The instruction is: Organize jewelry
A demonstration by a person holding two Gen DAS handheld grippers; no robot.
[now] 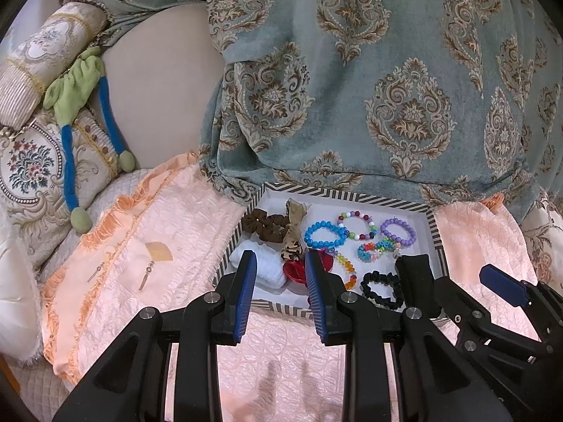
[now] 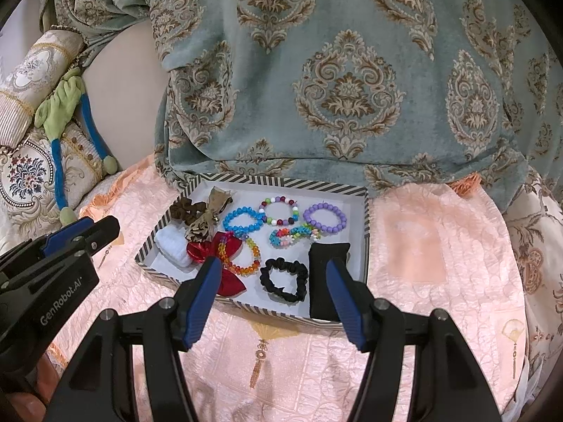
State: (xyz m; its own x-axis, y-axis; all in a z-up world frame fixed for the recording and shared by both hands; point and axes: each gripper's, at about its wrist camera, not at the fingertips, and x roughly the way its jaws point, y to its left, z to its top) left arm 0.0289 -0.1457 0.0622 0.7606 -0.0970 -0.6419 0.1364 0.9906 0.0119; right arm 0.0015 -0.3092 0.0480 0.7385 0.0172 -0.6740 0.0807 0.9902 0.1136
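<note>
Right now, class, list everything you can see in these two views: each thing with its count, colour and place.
tray: one, striped rim, white floor, on the peach bedspread
bead bracelets: five in the tray; blue, mixed-colour, purple, small pastel, rainbow
scrunchies: black near front, brown at back left
tan ribbon bow: one, beside the brown scrunchie
red bow: one, front left
white knitted band: one, left edge
black pouch: one, front right corner
peach bedspread: one, under the tray
teal patterned blanket: one, behind the tray
green and blue soft toy: one, on embroidered cushions, left
left gripper: black with blue pads, open, empty
right gripper: same, open, empty
</note>
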